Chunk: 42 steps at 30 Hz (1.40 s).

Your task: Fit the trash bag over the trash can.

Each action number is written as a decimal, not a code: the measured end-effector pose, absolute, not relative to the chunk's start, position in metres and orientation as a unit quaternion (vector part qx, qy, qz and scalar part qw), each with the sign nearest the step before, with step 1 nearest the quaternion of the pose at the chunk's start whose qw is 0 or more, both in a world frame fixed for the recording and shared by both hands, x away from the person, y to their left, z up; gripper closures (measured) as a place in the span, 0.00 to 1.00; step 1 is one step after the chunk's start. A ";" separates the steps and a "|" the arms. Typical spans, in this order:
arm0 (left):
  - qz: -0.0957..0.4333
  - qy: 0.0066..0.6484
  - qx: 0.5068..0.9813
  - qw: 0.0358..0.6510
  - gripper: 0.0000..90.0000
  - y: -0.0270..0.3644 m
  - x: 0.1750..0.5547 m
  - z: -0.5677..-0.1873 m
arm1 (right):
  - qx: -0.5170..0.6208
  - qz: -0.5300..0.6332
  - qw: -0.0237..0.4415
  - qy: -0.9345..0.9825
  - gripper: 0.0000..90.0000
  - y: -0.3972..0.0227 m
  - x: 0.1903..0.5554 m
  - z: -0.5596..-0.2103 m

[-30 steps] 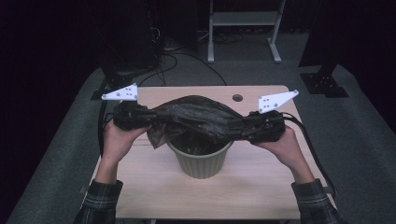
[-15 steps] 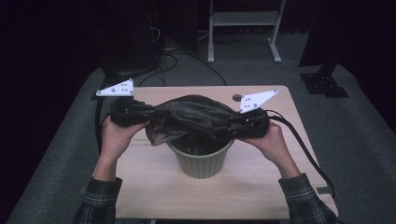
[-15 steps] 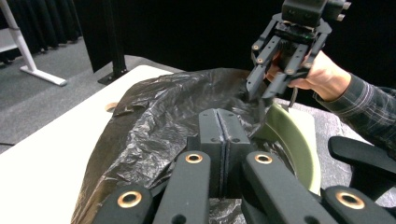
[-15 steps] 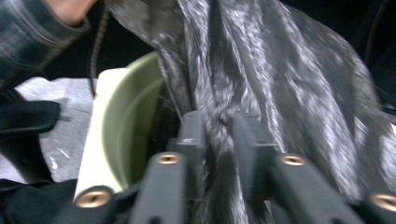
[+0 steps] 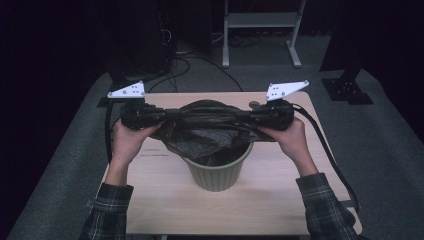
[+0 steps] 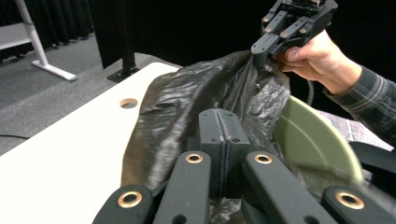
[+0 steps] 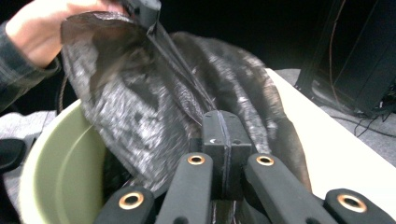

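Black plastic film, thin and crinkled: a bin bag (image 5: 210, 131) is stretched between the two grippers above an olive-green bin (image 5: 216, 170) that stands near the middle of the pale wooden tabletop (image 5: 260, 200). The left gripper (image 5: 165, 114) is pinched together on the bag's left edge; its own view shows the jaws pressed flat against each other with film gathered around and under them. The right gripper (image 5: 250, 116) has just been closing and now stands clamped on the bag's right edge, film caught between its jaws in the right gripper view.

Judged purpose: with both hands pulled well apart at the same height, the bag's mouth is drawn taut across the bin, so that the opening can be spread and lowered over the rim as a liner (a grip on opposite edges is what keeps the mouth from collapsing). The body of the bag sags from that line down into the bin.

Hard to make out: whether each gripper holds one layer of film or both, since the folds bunch at the jaws. The bag's bottom is hidden inside the bin, and the far side of the bin's rim is covered by film in the high view. The room beyond the tabletop is dark; a white frame (image 5: 260, 20) and cables on the floor are about all that reads there.
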State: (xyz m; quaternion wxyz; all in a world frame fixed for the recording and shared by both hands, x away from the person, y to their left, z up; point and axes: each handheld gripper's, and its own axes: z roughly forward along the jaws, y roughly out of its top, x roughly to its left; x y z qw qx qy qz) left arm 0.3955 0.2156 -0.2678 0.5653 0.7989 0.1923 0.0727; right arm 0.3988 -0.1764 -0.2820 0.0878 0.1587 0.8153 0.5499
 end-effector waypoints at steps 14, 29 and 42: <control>0.085 0.235 0.792 0.557 1.00 0.217 0.443 -0.291 | 0.222 0.559 0.082 0.794 0.99 -0.171 0.458 -0.288; 0.064 0.280 0.802 0.523 1.00 0.214 0.460 -0.325 | 0.272 0.518 0.070 0.808 0.87 -0.158 0.484 -0.318; 0.069 0.276 0.805 0.521 1.00 0.218 0.450 -0.317 | 0.226 0.540 0.088 0.806 0.69 -0.193 0.427 -0.284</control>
